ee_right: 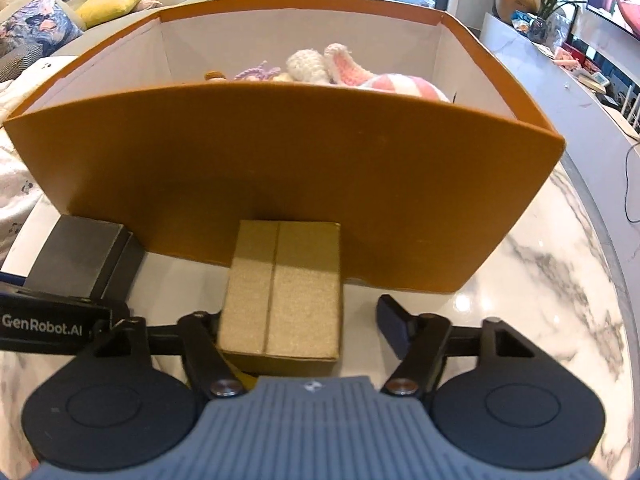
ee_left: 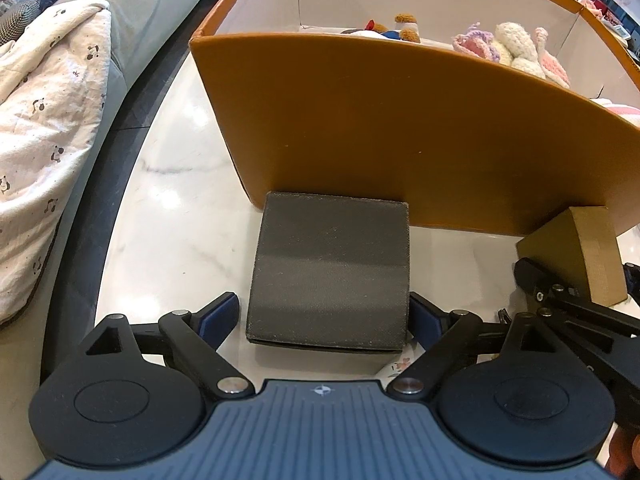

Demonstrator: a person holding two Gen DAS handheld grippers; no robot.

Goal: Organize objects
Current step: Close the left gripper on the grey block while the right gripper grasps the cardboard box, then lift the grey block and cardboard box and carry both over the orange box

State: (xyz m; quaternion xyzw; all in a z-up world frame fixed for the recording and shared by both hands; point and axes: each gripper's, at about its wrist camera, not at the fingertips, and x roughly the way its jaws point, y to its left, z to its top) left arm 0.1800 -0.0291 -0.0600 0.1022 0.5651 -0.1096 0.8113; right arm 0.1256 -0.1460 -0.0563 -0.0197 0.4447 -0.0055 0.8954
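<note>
Left wrist view: my left tool brackets the dark grey box, fingers spread, right pad touching, left pad just off. The box lies on the marble table, its far end against the orange bin dead ahead. My right tool stands apart around the tan box, right pad clear. Crochet toys lie inside the bin.

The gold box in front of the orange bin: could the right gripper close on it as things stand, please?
Probably yes: the gold box already sits between the open fingers of the right gripper, with nothing between them.
</note>
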